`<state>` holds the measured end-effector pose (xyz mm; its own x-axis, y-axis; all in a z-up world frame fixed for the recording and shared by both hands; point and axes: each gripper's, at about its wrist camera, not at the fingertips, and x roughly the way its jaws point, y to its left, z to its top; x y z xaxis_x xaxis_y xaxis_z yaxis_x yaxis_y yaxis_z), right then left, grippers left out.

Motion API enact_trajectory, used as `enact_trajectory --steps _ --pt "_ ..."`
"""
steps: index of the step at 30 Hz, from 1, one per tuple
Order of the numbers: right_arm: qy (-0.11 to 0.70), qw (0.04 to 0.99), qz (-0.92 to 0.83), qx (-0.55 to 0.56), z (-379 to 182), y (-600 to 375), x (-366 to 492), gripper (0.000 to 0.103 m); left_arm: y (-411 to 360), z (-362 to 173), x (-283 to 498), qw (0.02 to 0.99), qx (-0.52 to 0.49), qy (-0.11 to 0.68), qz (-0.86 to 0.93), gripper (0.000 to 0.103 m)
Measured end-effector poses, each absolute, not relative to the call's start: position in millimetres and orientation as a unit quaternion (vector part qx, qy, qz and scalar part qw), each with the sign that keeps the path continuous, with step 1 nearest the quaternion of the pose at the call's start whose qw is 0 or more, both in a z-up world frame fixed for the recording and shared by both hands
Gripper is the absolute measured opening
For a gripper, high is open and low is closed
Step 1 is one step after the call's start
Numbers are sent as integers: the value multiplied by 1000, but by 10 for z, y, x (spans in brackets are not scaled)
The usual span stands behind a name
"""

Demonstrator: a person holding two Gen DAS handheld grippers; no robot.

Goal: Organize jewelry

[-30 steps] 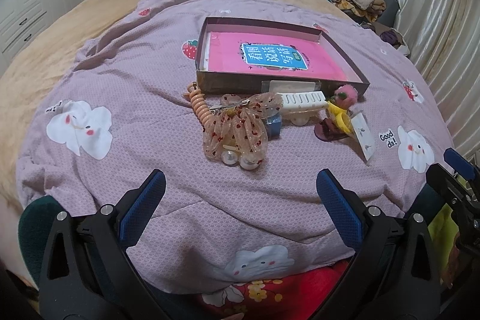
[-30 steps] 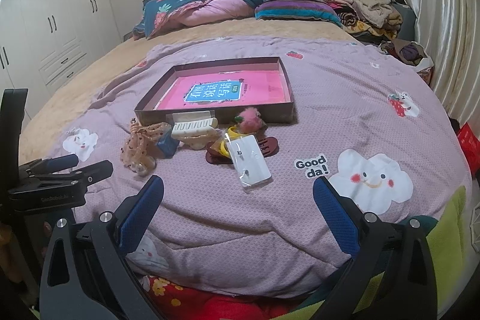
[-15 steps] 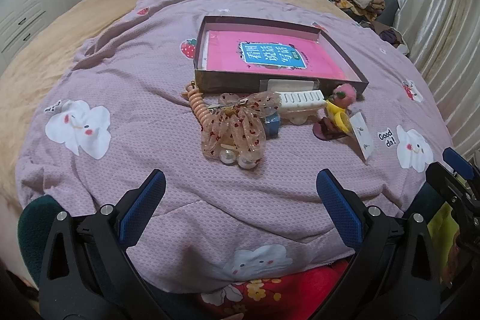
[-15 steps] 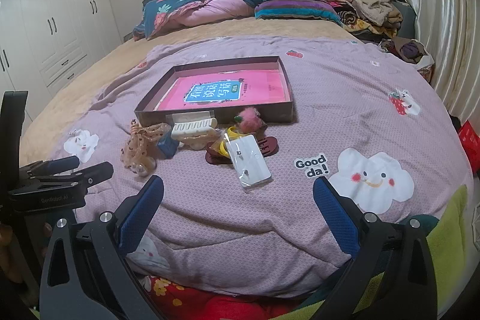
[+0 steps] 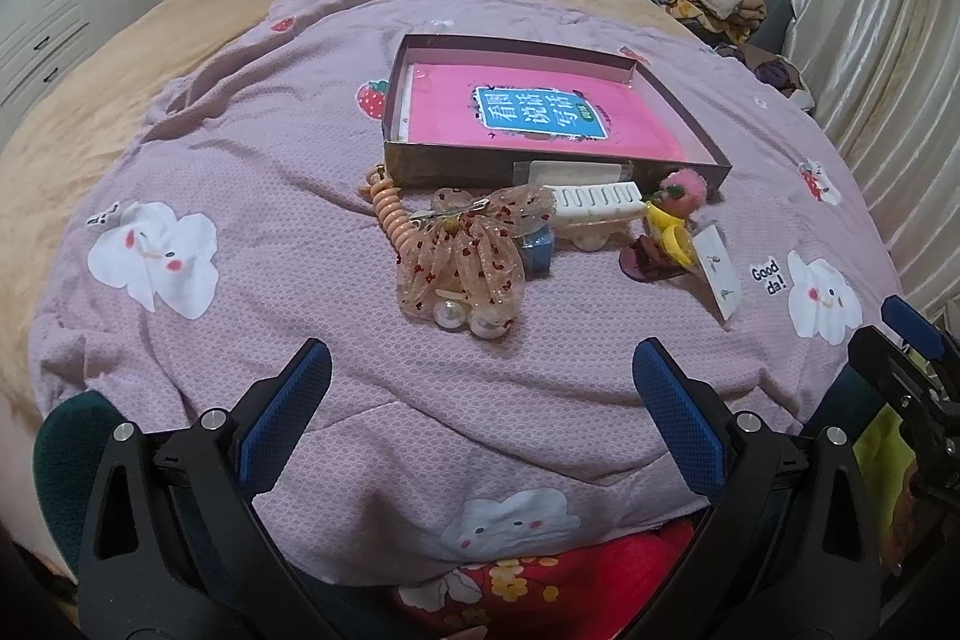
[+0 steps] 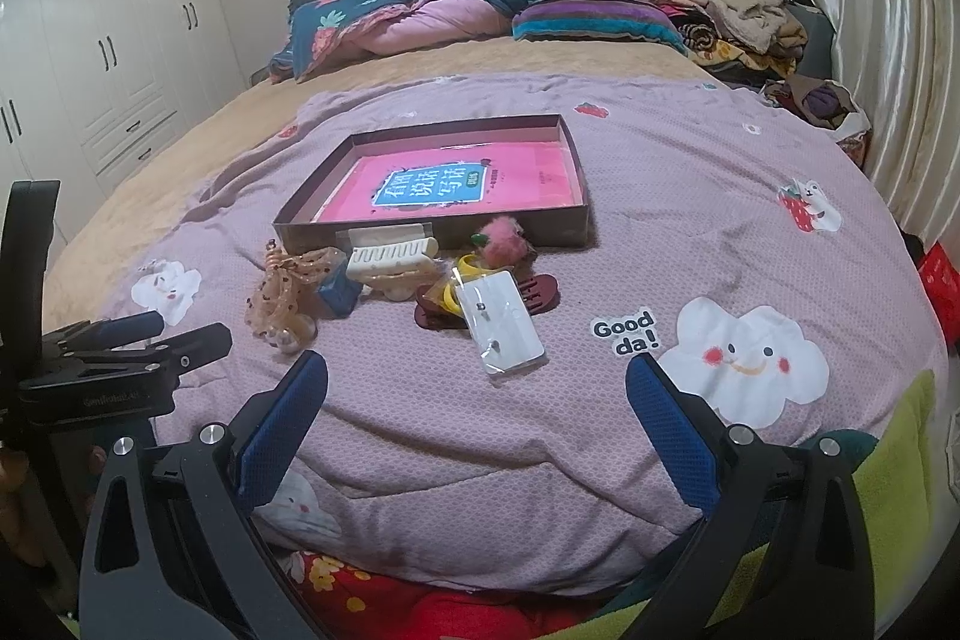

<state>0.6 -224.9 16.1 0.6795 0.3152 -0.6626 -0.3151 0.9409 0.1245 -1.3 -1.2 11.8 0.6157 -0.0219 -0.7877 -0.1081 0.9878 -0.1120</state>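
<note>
left gripper (image 5: 480, 400) and right gripper (image 6: 477, 403) both hang spread, empty, short of the pile. left to right before the tray (image 5: 540, 166): coil tie (image 5: 390, 214), floppy light bow clip (image 5: 462, 256); pinch its stiff pearl end. white claw clip (image 5: 594, 202) rigid.

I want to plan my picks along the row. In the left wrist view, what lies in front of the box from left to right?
Coiled peach hair tie → sheer spotted bow with pearls → white comb clip → pink pompom → white card.
</note>
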Motion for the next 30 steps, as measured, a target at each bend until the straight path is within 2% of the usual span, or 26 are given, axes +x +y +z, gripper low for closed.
enact_trajectory --steps 21,30 --pt "363 915 173 -3 129 -2273 50 99 -38 -59 162 886 -85 456 -14 94" --pt "384 908 169 3 32 -2321 267 99 197 -158 395 884 -86 460 -8 94"
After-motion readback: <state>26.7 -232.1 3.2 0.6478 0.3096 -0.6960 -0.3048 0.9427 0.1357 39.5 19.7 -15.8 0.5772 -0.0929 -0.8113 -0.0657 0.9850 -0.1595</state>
